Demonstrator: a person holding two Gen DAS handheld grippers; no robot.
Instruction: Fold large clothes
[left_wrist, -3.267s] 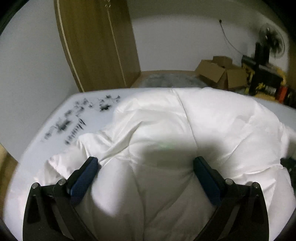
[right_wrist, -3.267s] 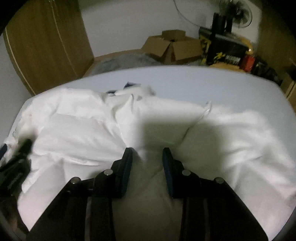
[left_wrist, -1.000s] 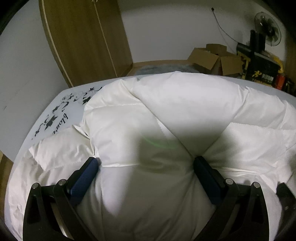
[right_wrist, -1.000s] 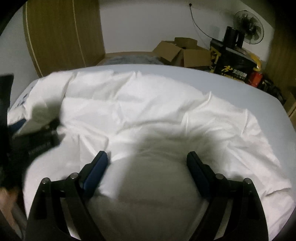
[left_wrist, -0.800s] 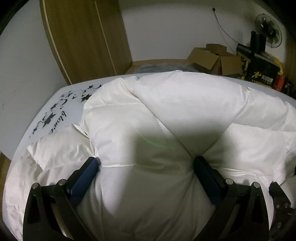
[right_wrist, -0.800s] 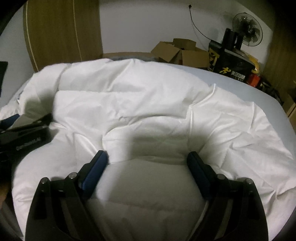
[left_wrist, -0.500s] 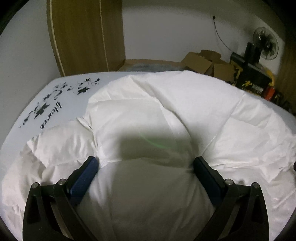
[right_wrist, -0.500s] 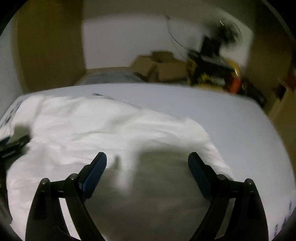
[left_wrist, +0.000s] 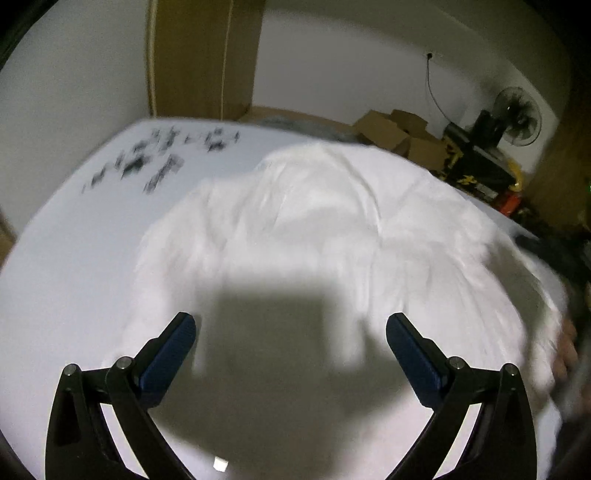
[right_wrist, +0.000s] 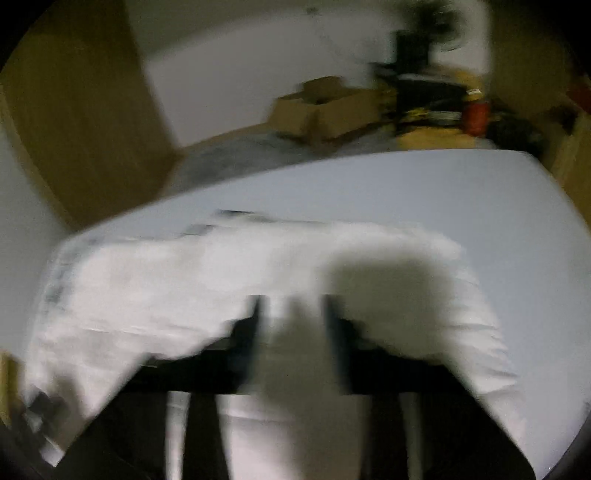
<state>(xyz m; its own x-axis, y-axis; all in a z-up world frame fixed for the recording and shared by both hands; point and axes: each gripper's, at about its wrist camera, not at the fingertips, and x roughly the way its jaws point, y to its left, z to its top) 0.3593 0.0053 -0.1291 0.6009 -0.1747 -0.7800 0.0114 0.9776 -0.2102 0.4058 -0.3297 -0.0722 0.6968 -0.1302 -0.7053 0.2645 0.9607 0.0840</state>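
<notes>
Just now the left gripper (left_wrist: 290, 328), its blue-padded jaws spread wide and holding nothing, is hovering over the puffy white quilted garment (left_wrist: 332, 229), which is lying across the pale bed surface (left_wrist: 74, 258) from the middle toward three o'clock. Over in its own blurred view, the right gripper (right_wrist: 291, 310) is closing on a fold of that white fabric between its jaws. To fold cleanly, it is probably worth pinching deep and lifting evenly. Brown cardboard boxes (left_wrist: 399, 129) are sitting at one o'clock beside a dark standing fan (left_wrist: 517, 118).
</notes>
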